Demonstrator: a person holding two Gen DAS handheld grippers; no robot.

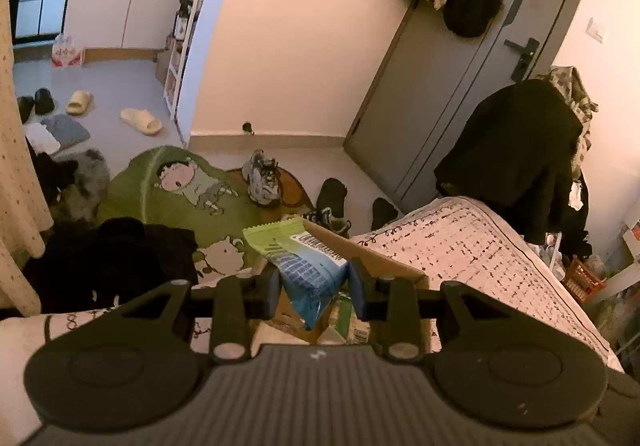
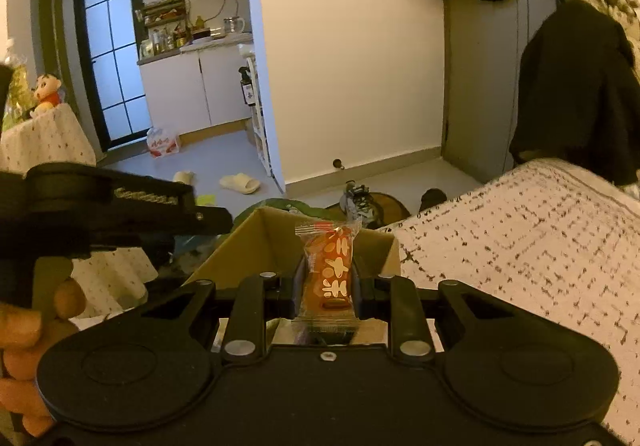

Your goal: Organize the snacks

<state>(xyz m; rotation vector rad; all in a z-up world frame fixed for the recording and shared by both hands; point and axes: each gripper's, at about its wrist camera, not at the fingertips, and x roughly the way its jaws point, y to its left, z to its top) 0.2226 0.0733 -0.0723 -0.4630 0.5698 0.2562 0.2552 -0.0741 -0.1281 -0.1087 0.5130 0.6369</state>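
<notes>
Left wrist view: the left gripper (image 1: 314,282) has its jaws pinching a blue-and-white snack packet (image 1: 310,268) with a lime-green top end; the packet is squeezed between the blue pads (image 1: 273,286) and tilts up and to the left, its lower tip hanging over the open cardboard box (image 1: 384,266); inside the box, under the jaws, a green-and-white carton (image 1: 344,320) shows in part; the box sits on a bed (image 1: 480,242) covered with a white, dark-patterned sheet, at the edge nearest the floor; beyond it lie a green cartoon rug (image 1: 180,186), a pair of grey sneakers (image 1: 262,178) and two pale slippers (image 1: 142,121); a dark jacket (image 1: 516,146) hangs at the right, next to a grey door (image 1: 460,78). In the right wrist view, the right gripper (image 2: 327,282) has its jaws closed on an orange candy wrapper (image 2: 330,270) printed with pale shapes; the wrapper stands upright between the fingers, its clear crimped top end above them and its lower end below, and it is held over the same box (image 2: 248,246), whose brown inner wall rises just behind it; the left gripper (image 2: 112,210) shows at the left edge as a black body, with the person's left hand (image 2: 28,346) below it; the bed sheet (image 2: 520,246) fills the right side.
</notes>
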